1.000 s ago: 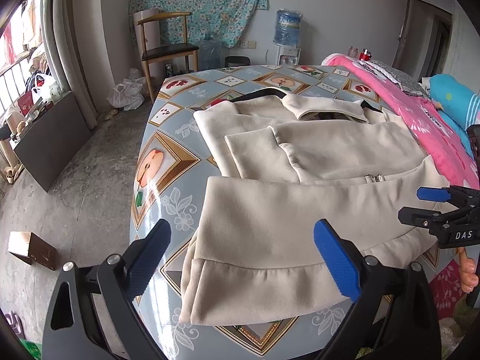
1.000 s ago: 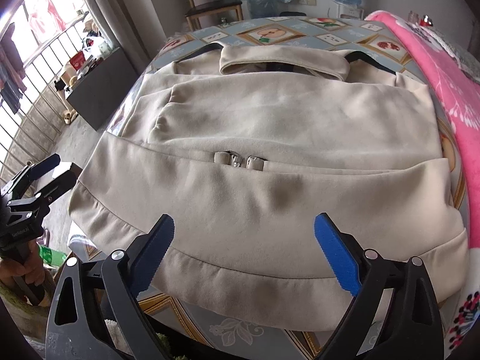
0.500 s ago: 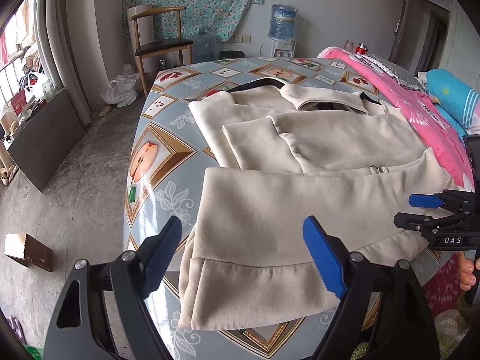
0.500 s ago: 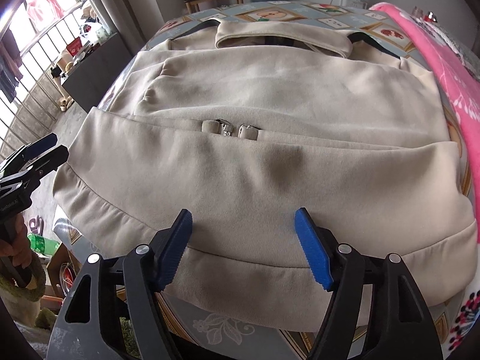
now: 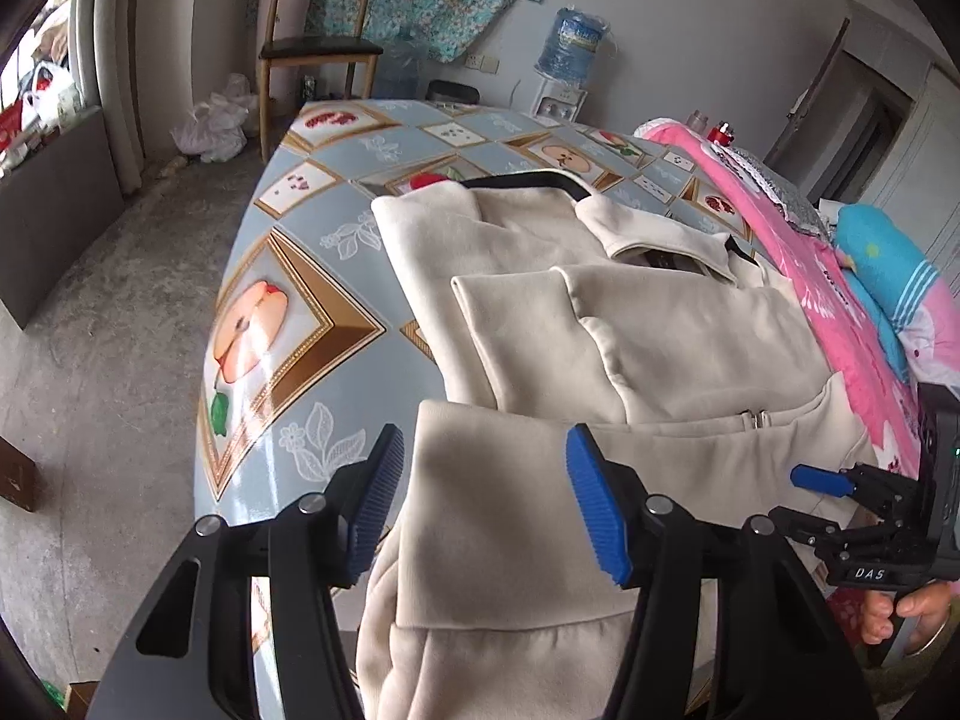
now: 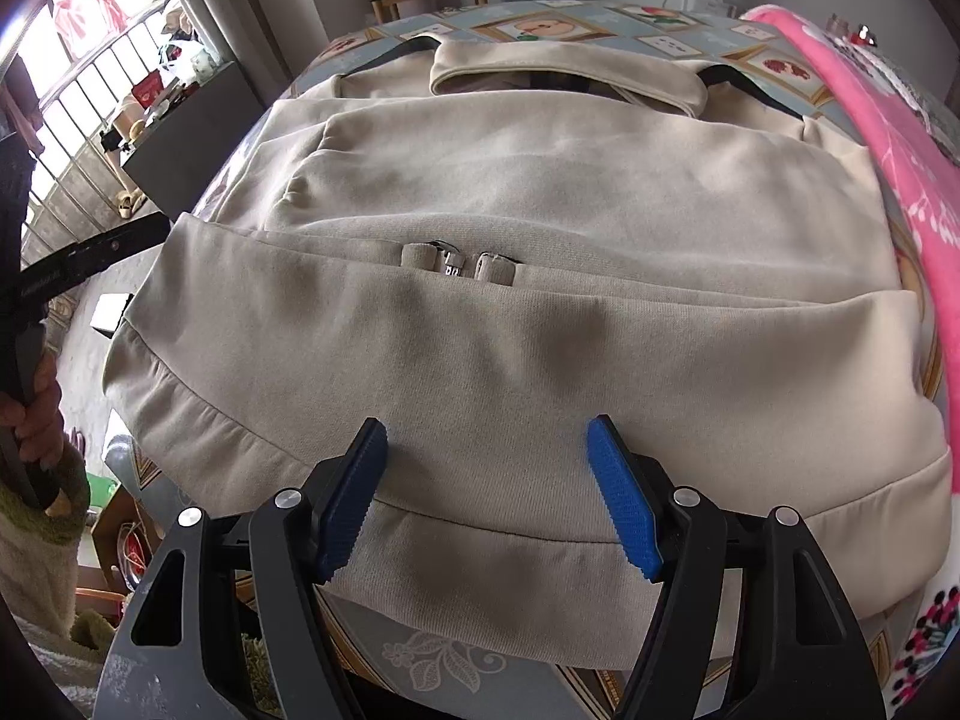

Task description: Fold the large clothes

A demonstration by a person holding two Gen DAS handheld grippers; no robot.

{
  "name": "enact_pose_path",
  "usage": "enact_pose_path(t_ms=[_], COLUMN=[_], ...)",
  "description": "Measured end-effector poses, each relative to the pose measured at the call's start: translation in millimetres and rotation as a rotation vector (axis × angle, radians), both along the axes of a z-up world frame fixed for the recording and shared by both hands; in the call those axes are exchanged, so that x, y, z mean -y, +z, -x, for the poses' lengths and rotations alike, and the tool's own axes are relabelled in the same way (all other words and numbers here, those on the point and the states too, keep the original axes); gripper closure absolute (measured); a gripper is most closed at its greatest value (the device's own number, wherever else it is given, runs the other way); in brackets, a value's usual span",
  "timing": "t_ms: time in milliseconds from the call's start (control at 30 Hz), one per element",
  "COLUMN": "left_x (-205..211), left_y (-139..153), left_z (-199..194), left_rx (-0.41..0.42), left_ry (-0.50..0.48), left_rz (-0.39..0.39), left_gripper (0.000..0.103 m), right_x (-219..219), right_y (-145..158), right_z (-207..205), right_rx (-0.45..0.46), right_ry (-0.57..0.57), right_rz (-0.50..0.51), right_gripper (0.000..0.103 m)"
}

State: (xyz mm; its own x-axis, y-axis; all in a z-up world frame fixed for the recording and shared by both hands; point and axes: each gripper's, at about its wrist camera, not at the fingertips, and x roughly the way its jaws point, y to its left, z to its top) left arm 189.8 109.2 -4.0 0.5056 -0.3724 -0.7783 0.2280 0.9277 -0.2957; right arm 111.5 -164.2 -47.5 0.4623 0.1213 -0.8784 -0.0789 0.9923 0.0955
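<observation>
Beige jacket (image 5: 654, 354); grey-blue tablecloth (image 5: 312, 276), gold-framed fruit prints; pink floral blanket (image 5: 840, 300) at right; blue gripper pads (image 6: 351, 498).

A wooden chair (image 5: 318, 54) stands on bare concrete floor (image 5: 120, 312) by white walls (image 5: 690, 24).

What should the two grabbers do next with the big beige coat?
Probably pinch the folded hem: the left gripper, its jaws closing, and the right gripper both straddle the beige coat at its near edge on the table, pads not yet pressing. Then lift it toward the collar.
</observation>
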Motion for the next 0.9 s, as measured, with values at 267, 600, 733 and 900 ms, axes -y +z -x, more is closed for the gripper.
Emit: enact_pose_path(t_ms=[267, 600, 733, 900], left_x=[-14.6, -21.4, -15.9, 0.2], left_y=[-29.2, 0.3, 1.9, -5.0], left_z=[-29.7, 1.9, 2.8, -1.8], left_rx=[-0.142, -0.024, -0.026, -0.033], left_ry=[-0.102, -0.236, -0.279, -0.304], left_rz=[0.177, 0.295, 0.303, 0.194], left_gripper=[0.05, 0.06, 0.06, 0.06], right_x=[0.1, 0.8, 0.2, -2.1], right_y=[0.1, -0.1, -0.3, -0.6], right_z=[-0.6, -0.9, -0.9, -1.1], right_rx=[0.0, -0.003, -0.002, -0.003], right_ry=[-0.008, -0.006, -0.011, -0.016], right_rz=[-0.002, 0.001, 0.002, 0.005], right_gripper=[0.037, 0.037, 0.037, 0.037])
